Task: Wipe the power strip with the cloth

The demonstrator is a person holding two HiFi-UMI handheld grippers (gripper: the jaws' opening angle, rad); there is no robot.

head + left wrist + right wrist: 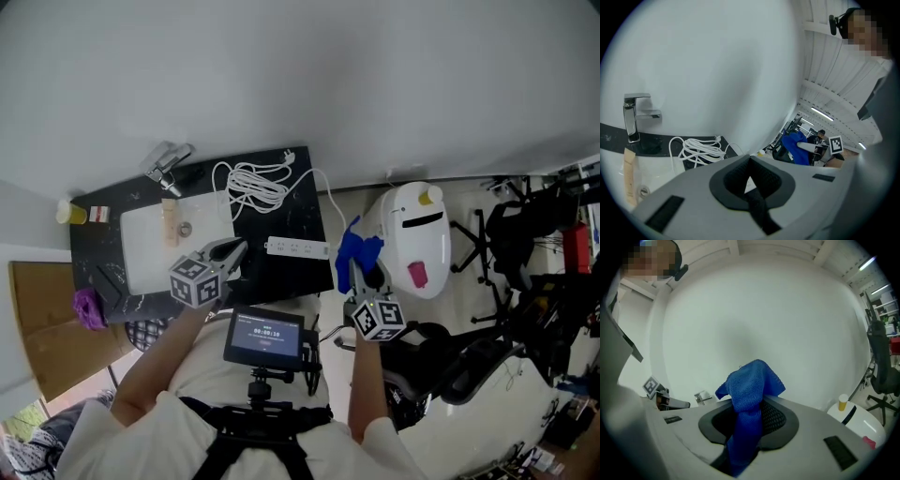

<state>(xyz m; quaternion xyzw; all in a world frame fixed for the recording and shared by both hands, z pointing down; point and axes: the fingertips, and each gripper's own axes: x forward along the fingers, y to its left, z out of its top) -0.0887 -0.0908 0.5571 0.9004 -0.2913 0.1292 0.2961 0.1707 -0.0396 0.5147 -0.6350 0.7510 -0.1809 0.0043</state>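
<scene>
On the right front part of the black counter (pixel 300 202), the white power strip (pixel 298 248) lies flat. Its long axis runs from left to right in the head view, about parallel to the front edge. Its white cable (pixel 251 185) is coiled behind it, next to the sink (pixel 141 239).

The strip is between the two grippers. The right gripper (pixel 354 274) is just beyond the strip's right end, over the edge of the counter. Its jaws are closed on the blue cloth (pixel 750 390), and a bunch of the cloth stands out above the pads. The cloth is near the strip but not touching it, as far as I can judge. To begin the wiping, it has to go to the left and down, and then along the long axis.

The left gripper (pixel 239 248) is close to the strip's left end, and its tips point toward it. Its jaws are pressed together with nothing between them. It seems well placed to hold the strip in place.

Both forearms reach forward from the body, and the right one is held almost straight.
</scene>
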